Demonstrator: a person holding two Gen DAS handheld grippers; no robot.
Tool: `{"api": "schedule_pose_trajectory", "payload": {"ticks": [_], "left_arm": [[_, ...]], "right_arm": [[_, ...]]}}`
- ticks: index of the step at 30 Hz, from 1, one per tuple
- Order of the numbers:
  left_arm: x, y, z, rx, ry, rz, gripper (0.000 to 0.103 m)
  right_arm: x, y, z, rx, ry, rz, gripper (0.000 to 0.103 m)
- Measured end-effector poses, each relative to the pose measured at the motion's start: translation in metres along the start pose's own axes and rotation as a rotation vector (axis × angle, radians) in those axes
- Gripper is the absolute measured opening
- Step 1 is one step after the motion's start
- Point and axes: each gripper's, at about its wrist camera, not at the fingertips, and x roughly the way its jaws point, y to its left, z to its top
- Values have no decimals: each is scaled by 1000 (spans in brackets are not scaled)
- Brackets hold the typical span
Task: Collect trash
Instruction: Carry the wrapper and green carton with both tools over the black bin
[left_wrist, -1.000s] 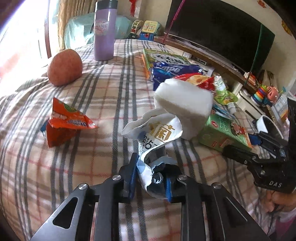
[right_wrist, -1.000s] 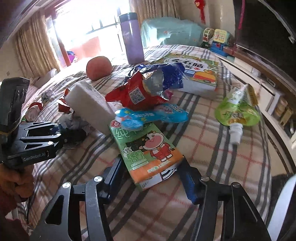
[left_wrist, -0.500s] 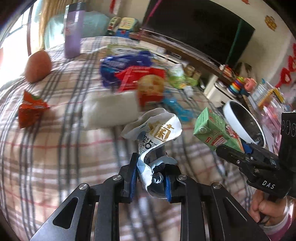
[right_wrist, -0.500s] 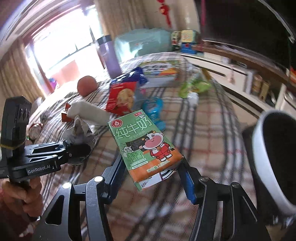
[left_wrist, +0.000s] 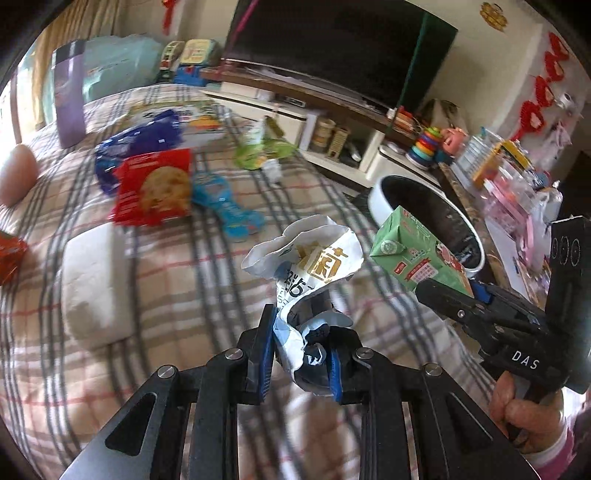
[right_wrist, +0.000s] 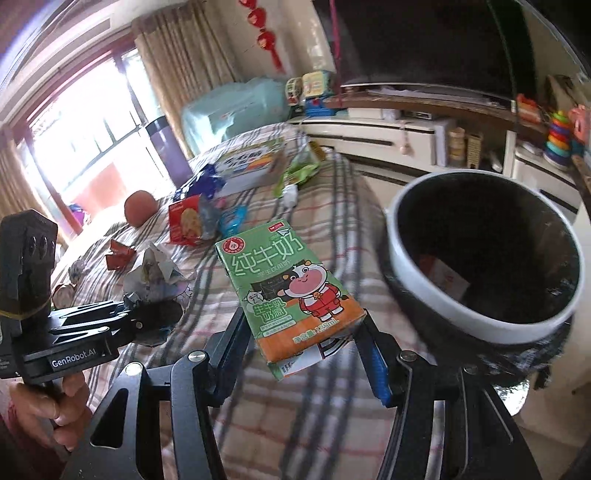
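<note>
My left gripper (left_wrist: 301, 350) is shut on a crumpled white wrapper (left_wrist: 306, 262) with gold print, held above the plaid-covered table (left_wrist: 184, 280). My right gripper (right_wrist: 306, 347) is shut on a green and orange milk carton (right_wrist: 288, 291), lifted near the rim of a white bin with a black liner (right_wrist: 476, 317). In the left wrist view the carton (left_wrist: 413, 254) and the right gripper (left_wrist: 476, 306) hang at the right in front of the bin (left_wrist: 380, 192). The right wrist view shows the left gripper (right_wrist: 147, 314) with the wrapper (right_wrist: 155, 273) at the left. A card lies inside the bin.
On the table lie a red cookie packet (left_wrist: 155, 188), a blue wrapper (left_wrist: 140, 144), a blue candy wrapper (left_wrist: 229, 206), a green pouch (left_wrist: 262, 147), a white tissue pack (left_wrist: 92, 280), an orange packet (left_wrist: 11, 254), a peach (right_wrist: 138, 206) and a purple bottle (left_wrist: 68, 99). Shelves and toys stand behind.
Both grippers have swung right with their loads, off the table's middle toward the bin. The carton rose from the table; the bin now fills the right of the right wrist view.
</note>
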Motion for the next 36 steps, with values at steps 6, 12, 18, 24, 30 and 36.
{"api": "schedule_pose_trajectory", "payload": {"ticks": [6,12,18,24,30,36], "left_arm": [[9,-18,3,31,13,-24,22],[22,-39,13,69,22,-43,22],[34,-57,21,102,28,-61,23],[47,-74,27,125,36,-71,23],[54,-82,33,143,40,-78,23],[61,-91,38,158,40,-80,23]], "right_arm": [[-20,-24,-2,39,-29,-35,58],[-37,-45,-2,73,-61,-80,58],[-47,-67,-2,117,-77,-119,58],[-53,-83,-2,153,-87,-141,58],[-57,-92,-1,164,-95,-152,58],[-59,-98,0,172,-96,-158,58]]}}
